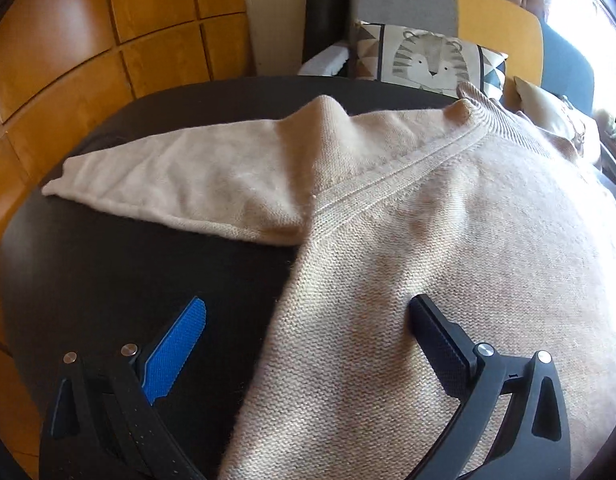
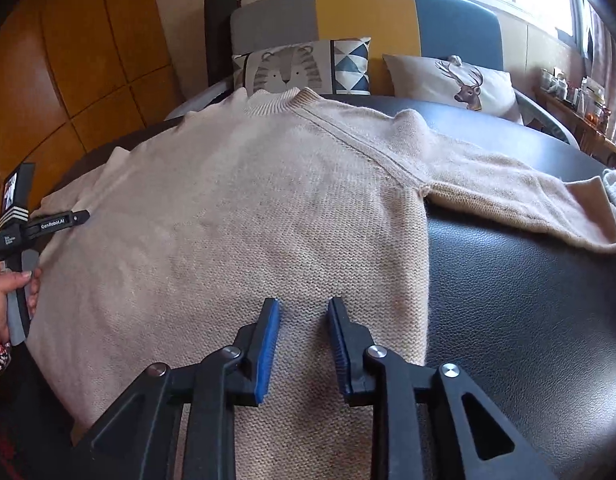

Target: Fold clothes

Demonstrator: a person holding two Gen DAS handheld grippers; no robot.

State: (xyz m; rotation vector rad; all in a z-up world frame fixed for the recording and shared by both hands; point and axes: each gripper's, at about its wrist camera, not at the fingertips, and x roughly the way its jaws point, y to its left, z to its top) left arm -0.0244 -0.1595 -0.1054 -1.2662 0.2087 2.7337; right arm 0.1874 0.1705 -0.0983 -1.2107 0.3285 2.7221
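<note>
A beige knit sweater (image 2: 243, 216) lies flat on a dark leather table (image 2: 508, 288), collar toward the far edge and both sleeves spread out. In the left wrist view the sweater (image 1: 428, 240) fills the right side and its left sleeve (image 1: 179, 184) stretches to the left. My left gripper (image 1: 308, 312) is open wide, straddling the sweater's left side edge near the hem; it also shows in the right wrist view (image 2: 73, 216). My right gripper (image 2: 303, 312) is partly open just above the sweater's lower body, holding nothing.
A grey, yellow and blue sofa (image 2: 364, 12) with a tiger cushion (image 2: 291, 68) and a deer cushion (image 2: 460, 80) stands behind the table. Wooden wall panels (image 1: 87, 60) are at the left. A cluttered shelf (image 2: 580, 96) is at the far right.
</note>
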